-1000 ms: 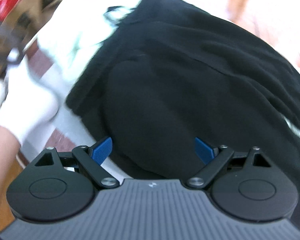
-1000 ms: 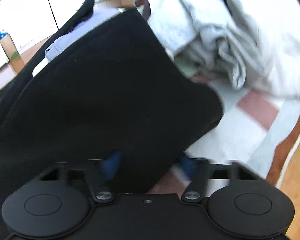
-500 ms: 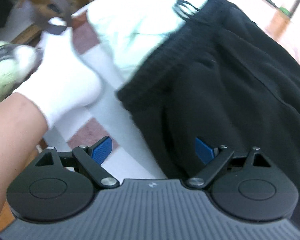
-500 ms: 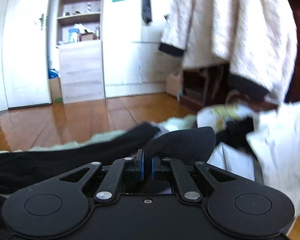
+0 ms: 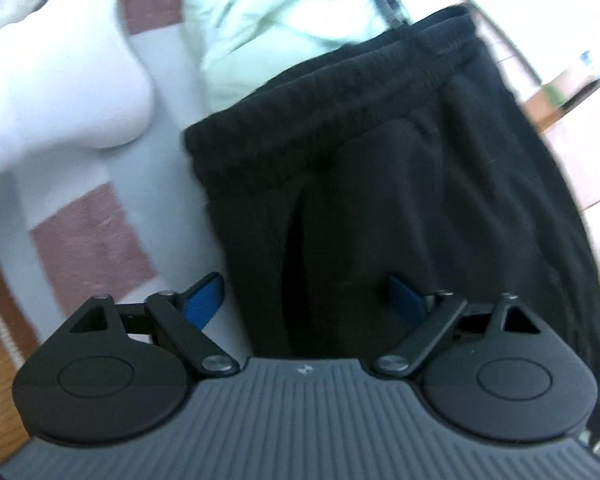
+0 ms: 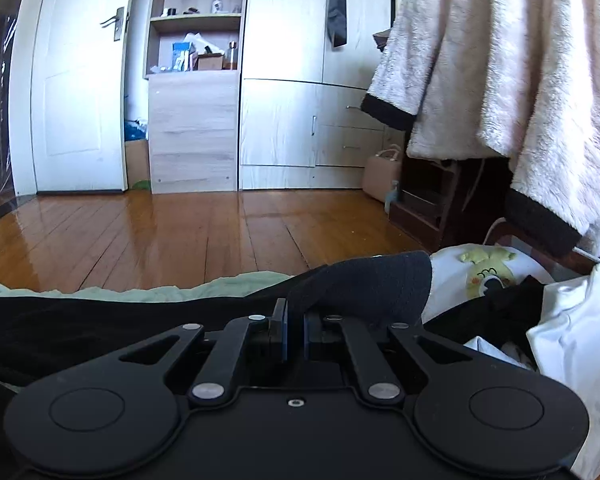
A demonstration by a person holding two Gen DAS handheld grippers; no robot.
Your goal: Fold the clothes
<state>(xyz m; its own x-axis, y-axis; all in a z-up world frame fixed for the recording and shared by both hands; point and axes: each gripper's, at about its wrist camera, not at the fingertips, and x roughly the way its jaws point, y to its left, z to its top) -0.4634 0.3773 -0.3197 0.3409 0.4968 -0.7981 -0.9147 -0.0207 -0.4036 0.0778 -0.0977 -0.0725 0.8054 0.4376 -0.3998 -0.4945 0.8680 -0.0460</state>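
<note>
Left wrist view: left gripper (image 5: 304, 292), jaws spread wide, nothing held; blue pads (image 5: 202, 300) apart on either side of a fold in the black trousers (image 5: 380, 184), which lie directly ahead and beneath, elastic waistband (image 5: 332, 96) at the far end. Beyond the waistband, a pale green garment (image 5: 268, 20); off to the left, a foot in a white sock (image 5: 60, 76) on a checked mat (image 5: 92, 240). Right wrist view: right gripper (image 6: 294, 336), jaws closed tight on a black fabric edge of the trousers (image 6: 364, 284), the pinched flap rising just ahead and to the right; the rest of the dark cloth stretches left, low in front. Further right, white clothing (image 6: 572, 340); overhead right, a fluffy cream coat (image 6: 500, 72); far ahead, wooden floor (image 6: 180, 232) and wardrobe (image 6: 284, 100). Step judged: carrying one end over for a fold. Next move likely calls for the left gripper to close on the waistband side, steadying it.
</note>
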